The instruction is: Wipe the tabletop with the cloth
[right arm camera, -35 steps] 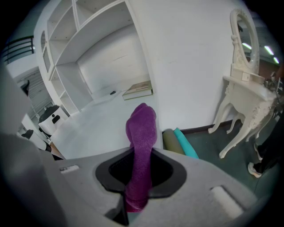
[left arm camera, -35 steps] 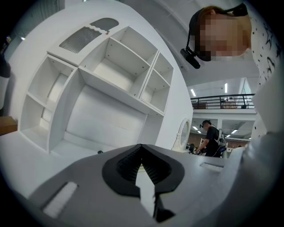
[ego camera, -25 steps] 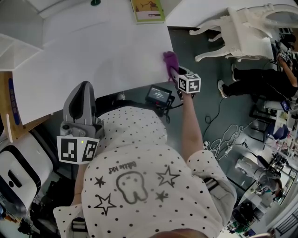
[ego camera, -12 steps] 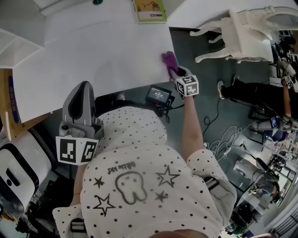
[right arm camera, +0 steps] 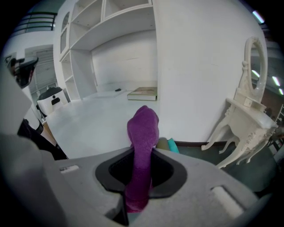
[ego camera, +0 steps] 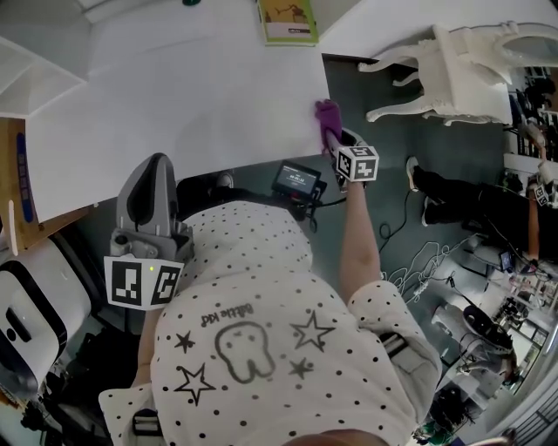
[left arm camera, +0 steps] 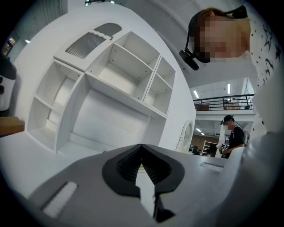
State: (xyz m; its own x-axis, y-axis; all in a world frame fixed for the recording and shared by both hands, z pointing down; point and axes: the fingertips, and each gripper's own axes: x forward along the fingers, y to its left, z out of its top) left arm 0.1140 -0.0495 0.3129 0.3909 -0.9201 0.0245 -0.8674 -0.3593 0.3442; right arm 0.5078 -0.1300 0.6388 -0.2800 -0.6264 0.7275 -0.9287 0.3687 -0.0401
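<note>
A purple cloth (ego camera: 328, 122) is pinched in my right gripper (ego camera: 335, 142), which is shut on it at the near right corner of the white tabletop (ego camera: 183, 96). In the right gripper view the cloth (right arm camera: 142, 146) stands up between the jaws, its free end over the table's right edge. My left gripper (ego camera: 153, 187) is held close to the body below the table's near edge, jaws shut with nothing between them. In the left gripper view that gripper (left arm camera: 142, 162) points up at a white shelf unit (left arm camera: 111, 84).
A green-covered book (ego camera: 289, 19) lies at the table's far edge. A white ornate dressing table (ego camera: 462, 61) stands to the right. A small black device (ego camera: 298, 179) sits below the near table edge. Cables lie on the floor (ego camera: 418, 261). A person stands at the far right.
My right gripper with the cloth has shifted slightly right and farther along the table's right corner. The left gripper has stayed put.
</note>
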